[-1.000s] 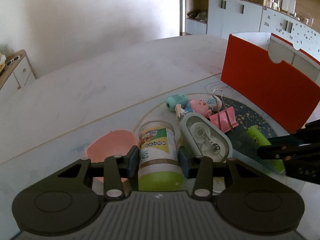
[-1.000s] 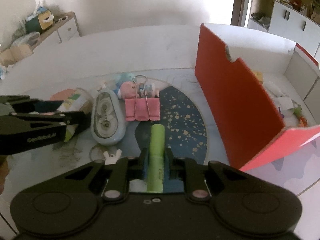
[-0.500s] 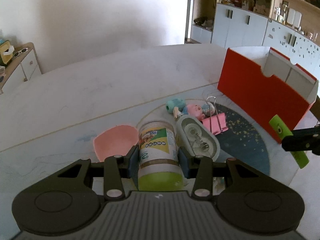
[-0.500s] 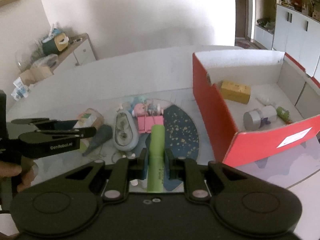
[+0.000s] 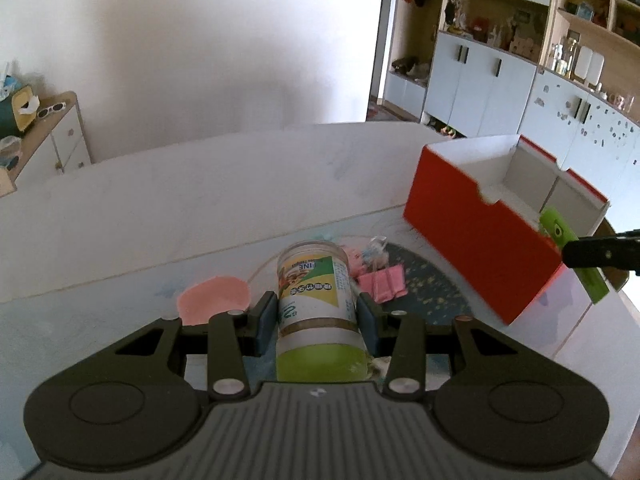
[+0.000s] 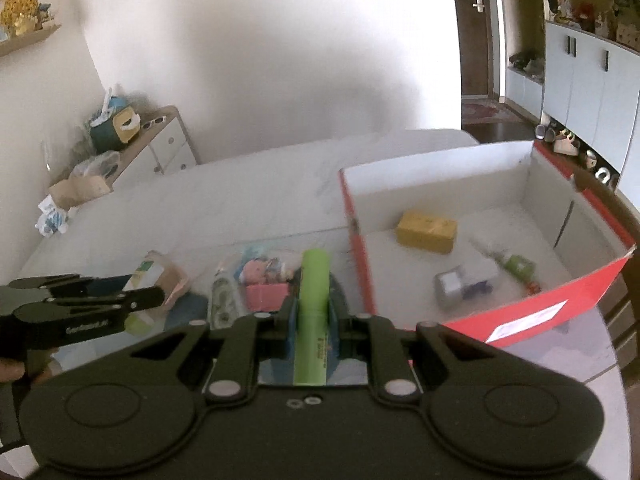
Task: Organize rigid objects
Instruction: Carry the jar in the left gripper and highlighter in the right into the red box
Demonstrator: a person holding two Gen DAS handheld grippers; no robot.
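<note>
My left gripper (image 5: 316, 316) is shut on a clear jar with a green lid (image 5: 318, 304) and holds it above the table. My right gripper (image 6: 313, 316) is shut on a green marker (image 6: 314, 312), raised beside the red box (image 6: 520, 312). In the left wrist view the marker (image 5: 560, 236) and the right gripper (image 5: 600, 254) hang at the box's near corner (image 5: 480, 240). The box holds a yellow block (image 6: 426, 230), a grey item (image 6: 456, 286) and a small green bottle (image 6: 516, 266). On the table lie a pink binder clip (image 5: 384, 286), a pink toy figure (image 6: 260, 270) and a correction tape (image 6: 220, 304).
A pink disc (image 5: 212, 300) lies on the table left of the jar. A dark speckled mat patch (image 5: 432, 284) lies under the clip. A wooden sideboard (image 6: 152, 140) stands at the far left wall. Cabinets (image 5: 500, 92) line the right wall.
Both grippers have risen higher above the table with their objects. The right gripper has carried the marker right, toward the red box, whose inside now shows.
</note>
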